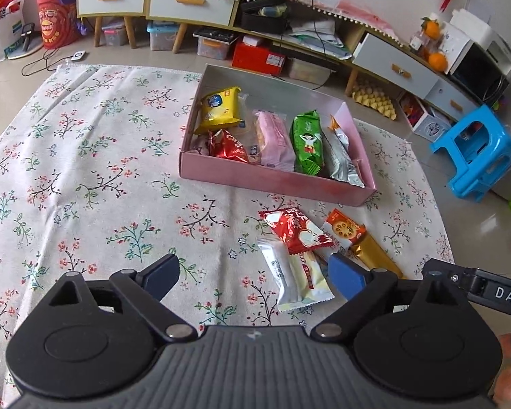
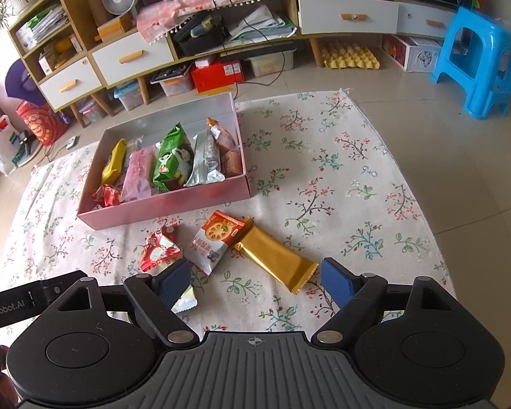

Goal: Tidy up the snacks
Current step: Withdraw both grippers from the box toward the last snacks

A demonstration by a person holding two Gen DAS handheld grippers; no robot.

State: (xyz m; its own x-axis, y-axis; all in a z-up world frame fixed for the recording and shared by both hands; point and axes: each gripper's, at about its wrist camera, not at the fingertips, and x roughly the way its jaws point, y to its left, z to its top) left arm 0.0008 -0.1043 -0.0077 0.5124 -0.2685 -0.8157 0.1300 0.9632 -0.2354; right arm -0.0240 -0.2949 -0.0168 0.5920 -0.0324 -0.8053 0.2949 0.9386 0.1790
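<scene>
most of the snacks already stand packed in my pink box [image 2: 160,209]. four are left on the floral cloth [image 2: 340,177] just in front of it: the red pack [image 2: 158,250], the white pack [image 1: 294,279], the orange cracker pack [image 2: 214,242] and the gold bar [image 2: 276,260]. i hold both tongs low above them, my left tongs [image 1: 255,277] and right tongs [image 2: 255,281] spread wide with nothing in them.

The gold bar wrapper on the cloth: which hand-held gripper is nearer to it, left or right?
Right. The gold bar wrapper lies just ahead of the open right hand-held gripper, its end between the fingers. The left hand-held gripper sits off to its left, facing the white packet.
</scene>
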